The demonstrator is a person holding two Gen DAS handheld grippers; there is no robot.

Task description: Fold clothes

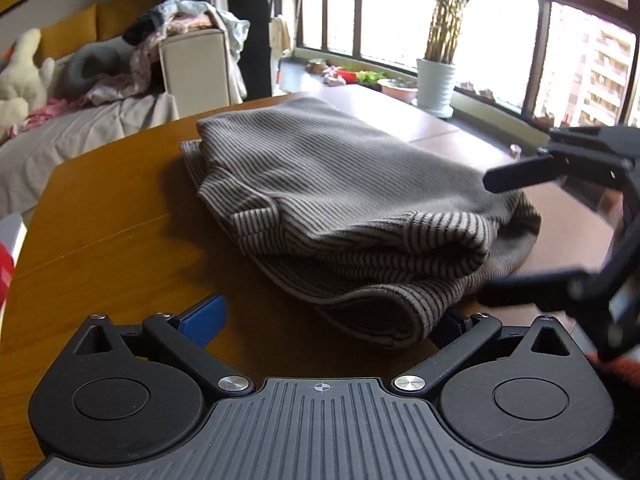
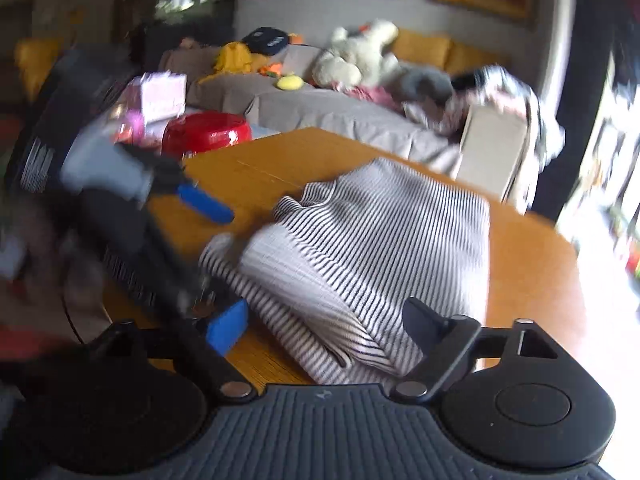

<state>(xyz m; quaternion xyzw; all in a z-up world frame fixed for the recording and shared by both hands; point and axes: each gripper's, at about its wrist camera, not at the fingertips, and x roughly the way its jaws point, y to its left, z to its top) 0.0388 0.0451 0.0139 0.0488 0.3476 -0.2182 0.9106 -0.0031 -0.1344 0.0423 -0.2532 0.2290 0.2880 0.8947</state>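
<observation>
Both tongs are sitting spread wide with nothing clamped in them. From the left wrist view, the left tongs are hanging low over the near edge of the round orange-brown wooden counter, with one blue-padded finger out on the bare wood and the other finger tucked just behind the near corner of the folded grey-and-dark striped knit garment. That garment is lying folded into a thick bundle in the middle of the counter, with its doubled-up hem facing the left camera. The right tongs are coming in from the right side of that view, fingers well apart, straddling the right end of the bundle, one finger over the top and one down beside the lower fold; whether they're actually touching the cloth I can't tell, it's blurry. The right wrist view is pretty smeared, but the right tongs are showing a blue finger pad on the counter at one side of the garment and a black finger lying over the fabric on the other. The left tongs are visible there too, blurred, gaping open. Behind the counter there's a grey-covered sofa with a white plush toy on it, and a shiny red round container sits beside the counter.
</observation>
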